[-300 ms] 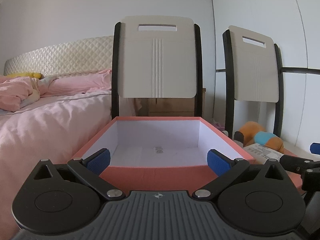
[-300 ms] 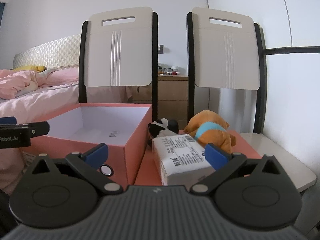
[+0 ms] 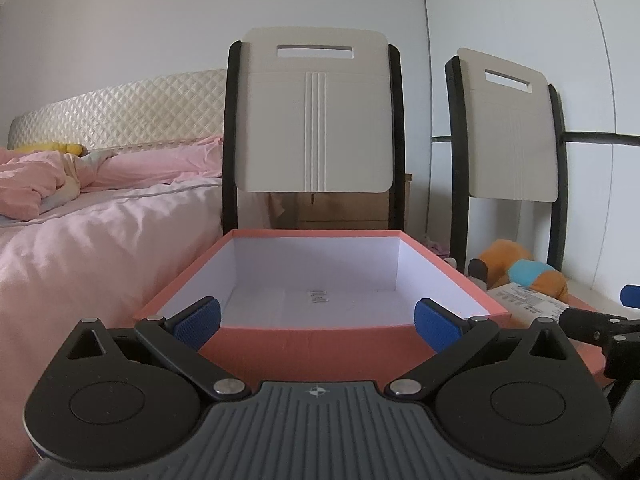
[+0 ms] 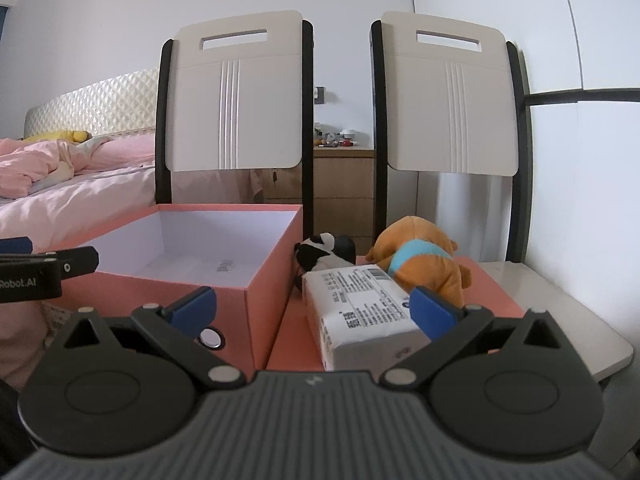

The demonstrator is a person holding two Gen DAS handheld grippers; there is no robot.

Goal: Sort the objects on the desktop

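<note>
My right tongs [image 4: 314,308] hung wide open, closest to the white packet [image 4: 360,312], which lay lengthwise just ahead; left tongs [image 3: 318,320], also wide, faced the box [image 3: 316,336].

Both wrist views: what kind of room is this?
Most likely a bedroom. A bed with pink bedding and a quilted headboard stands at left, and a wooden dresser shows behind the two chairs.
</note>
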